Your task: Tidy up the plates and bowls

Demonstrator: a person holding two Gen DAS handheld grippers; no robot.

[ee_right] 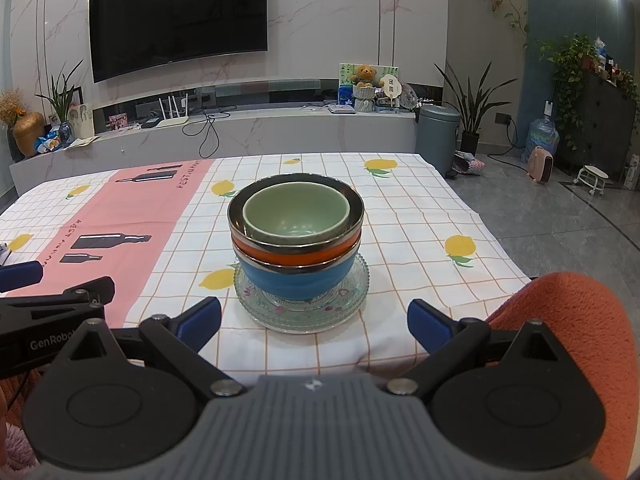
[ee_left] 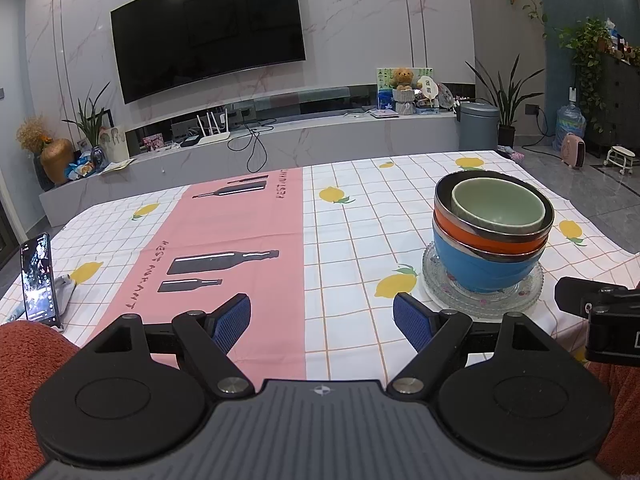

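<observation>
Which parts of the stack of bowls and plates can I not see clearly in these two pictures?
- Inside of the orange bowl and blue bowl: hidden in both views by the green bowl nested on top.
- Number of glass plates under the stack: unclear in both views; clear glass edges blend together.
- Plate pattern: covered by the blue bowl, too small to read.
- Phone screen: left wrist view only, too small and blurred.

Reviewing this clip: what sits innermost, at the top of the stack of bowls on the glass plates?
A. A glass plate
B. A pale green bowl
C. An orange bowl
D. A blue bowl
B. The green bowl nests inside the steel-rimmed orange bowl, which sits in the blue bowl; the glass plates lie underneath, on the tablecloth.
</observation>
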